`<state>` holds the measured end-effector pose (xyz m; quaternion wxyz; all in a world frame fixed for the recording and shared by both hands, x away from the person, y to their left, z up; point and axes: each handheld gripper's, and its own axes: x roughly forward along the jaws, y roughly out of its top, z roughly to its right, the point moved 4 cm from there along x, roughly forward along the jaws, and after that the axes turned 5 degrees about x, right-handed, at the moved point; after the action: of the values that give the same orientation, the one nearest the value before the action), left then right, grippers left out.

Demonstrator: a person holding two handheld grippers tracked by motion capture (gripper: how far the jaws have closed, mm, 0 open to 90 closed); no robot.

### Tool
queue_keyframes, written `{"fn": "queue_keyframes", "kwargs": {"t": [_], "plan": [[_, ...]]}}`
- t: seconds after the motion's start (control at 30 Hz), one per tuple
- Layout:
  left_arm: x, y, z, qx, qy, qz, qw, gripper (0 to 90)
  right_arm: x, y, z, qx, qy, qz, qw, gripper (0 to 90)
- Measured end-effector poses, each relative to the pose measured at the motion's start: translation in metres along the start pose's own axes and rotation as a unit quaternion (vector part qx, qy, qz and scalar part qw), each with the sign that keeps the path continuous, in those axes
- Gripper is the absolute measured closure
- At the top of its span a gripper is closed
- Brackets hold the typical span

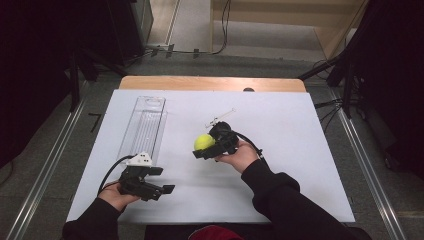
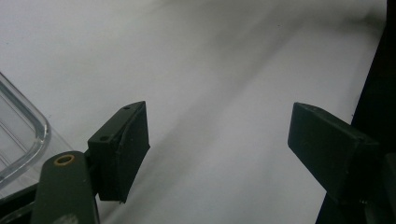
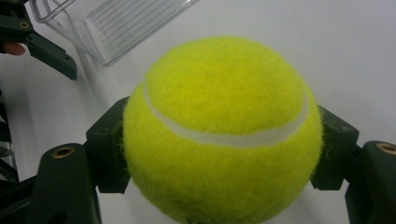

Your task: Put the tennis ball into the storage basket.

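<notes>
Right gripper [image 1: 204, 148] is clamping one yellow-green tennis ball [image 1: 204, 142] between both jaws, mid-frame in the high view, just above the white tabletop [image 1: 280, 165]. In the right gripper view the ball [image 3: 222, 128] is sitting centre frame w/ a black jaw pressing on each side and its white seam curving across the front. Left gripper [image 1: 165, 181] is resting at lower left of the high view, jaws standing wide apart w/ nothing btwn them; the left gripper view is showing bare white surface in the gap.

Tabletop is covered by a white sheet, w/ a strip of wood edge [image 1: 210, 83] showing along the far side, upper centre. One clear plastic tray [image 1: 142, 125] is lying lengthwise at upper left of the sheet, well apart from the ball; its corner [image 3: 116, 28] is appearing at the top of the right gripper view. One small thin wire-like item [image 1: 220, 117] is lying just above the right gripper; can't tell what it is. Room around is dark, grey floor [image 1: 60, 150], metal rails running down both sides, cables at the right edge.

Count: 2 grippers, 1 ball, 1 tray, 1 small wire item.
</notes>
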<state>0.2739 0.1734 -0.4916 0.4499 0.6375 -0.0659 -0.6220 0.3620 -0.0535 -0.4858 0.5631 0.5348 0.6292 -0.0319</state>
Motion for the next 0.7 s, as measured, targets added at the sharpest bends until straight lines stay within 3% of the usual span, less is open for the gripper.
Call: {"fn": "queue_keyframes", "kwargs": {"t": [0.7], "plan": [[0.0,0.0,-0.001,-0.002,0.001,0.002,1.0,21.6,0.013,0.019,-0.012,-0.012,0.01,0.009,0.9998,22.8]]}}
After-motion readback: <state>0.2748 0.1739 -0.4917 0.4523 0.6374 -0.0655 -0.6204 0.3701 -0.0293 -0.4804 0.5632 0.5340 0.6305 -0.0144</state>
